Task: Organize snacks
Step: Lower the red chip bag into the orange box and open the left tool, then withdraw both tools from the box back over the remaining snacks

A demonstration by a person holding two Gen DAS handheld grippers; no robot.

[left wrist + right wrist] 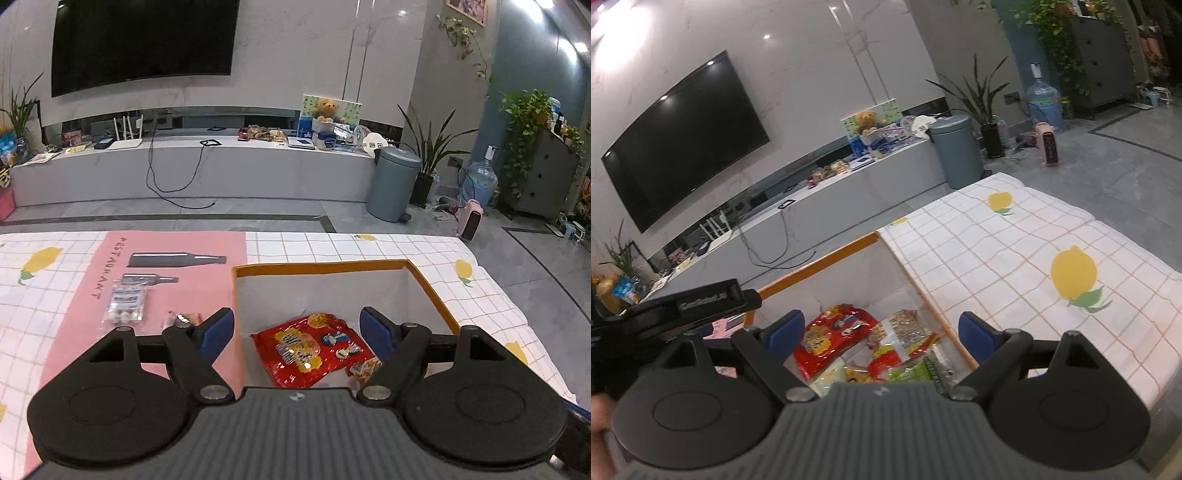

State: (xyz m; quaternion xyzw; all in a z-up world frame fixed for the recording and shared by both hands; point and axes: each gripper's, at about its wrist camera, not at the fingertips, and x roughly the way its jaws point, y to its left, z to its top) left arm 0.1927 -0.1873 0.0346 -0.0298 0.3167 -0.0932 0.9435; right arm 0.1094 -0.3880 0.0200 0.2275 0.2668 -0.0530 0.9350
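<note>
Left wrist view, left gripper (297, 330): we see it spread wide and holding nothing, over the near edge of the box (432, 288).
Left wrist view, box contents: a red snack bag (310, 350) lies flat on the floor of the box, a smaller packet (364, 369) beside it.
Left wrist view, still outside: a clear candy bag (125, 301) and a small wrapped snack (184, 318) lie on the pink mat (166, 251), left of the box.
Handling: we judge the candy bag light, soft and crinkly, likely slippery; pinch it across the middle or by the sealed top edge.
Right wrist view, right gripper (882, 332): also released and carrying nothing, above the box.
Right wrist view, box contents: the red snack bag, a nut packet (908, 326) and a green packet (923, 371) lie piled together.
</note>
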